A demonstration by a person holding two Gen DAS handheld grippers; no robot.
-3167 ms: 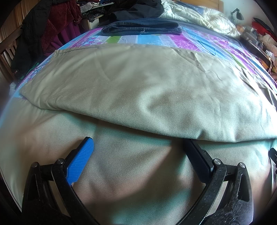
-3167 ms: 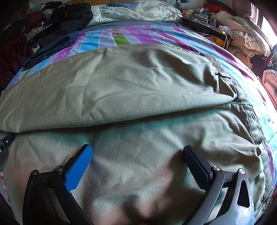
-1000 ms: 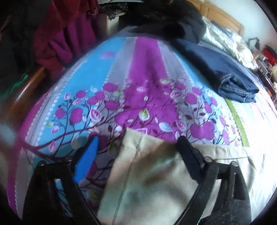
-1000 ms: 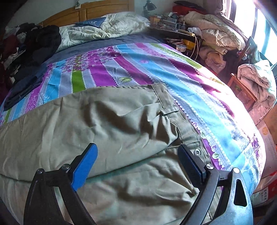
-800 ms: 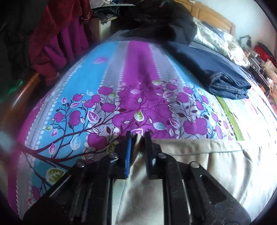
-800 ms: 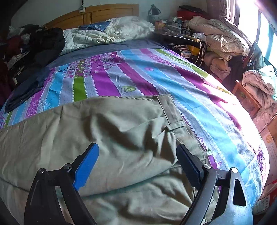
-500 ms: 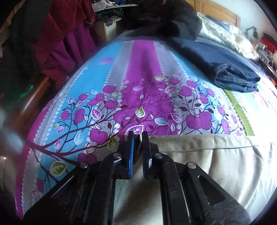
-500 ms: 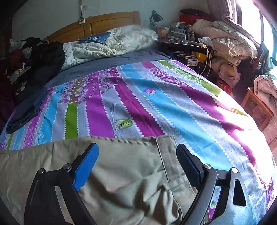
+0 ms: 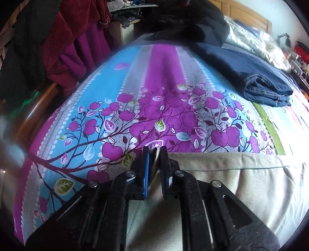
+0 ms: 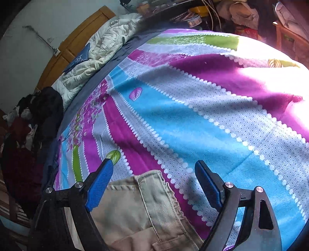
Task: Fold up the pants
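Observation:
Khaki pants [image 9: 241, 183] lie on a bed with a striped purple, blue and white sheet [image 9: 154, 86]. In the left wrist view my left gripper [image 9: 154, 152] is shut on the corner of a pant leg's hem, with cloth pinched between its blue pads. In the right wrist view the waistband corner of the pants [image 10: 146, 200] lies between and just below the fingers of my right gripper [image 10: 154, 170], which stands open and hovers over it. Most of the pants are out of both views.
Folded dark jeans [image 9: 264, 86] lie on the sheet beyond the left gripper. Dark and red clothes [image 9: 63, 38] hang at the left bedside. A white quilt [image 10: 104, 56] and wooden headboard [image 10: 77, 36] are at the bed's head. A cluttered nightstand [image 10: 193, 15] stands at the right.
My left gripper moved to the hem corner and shut on it. My right gripper travelled along the pants to the waistband corner and tilted, staying open.

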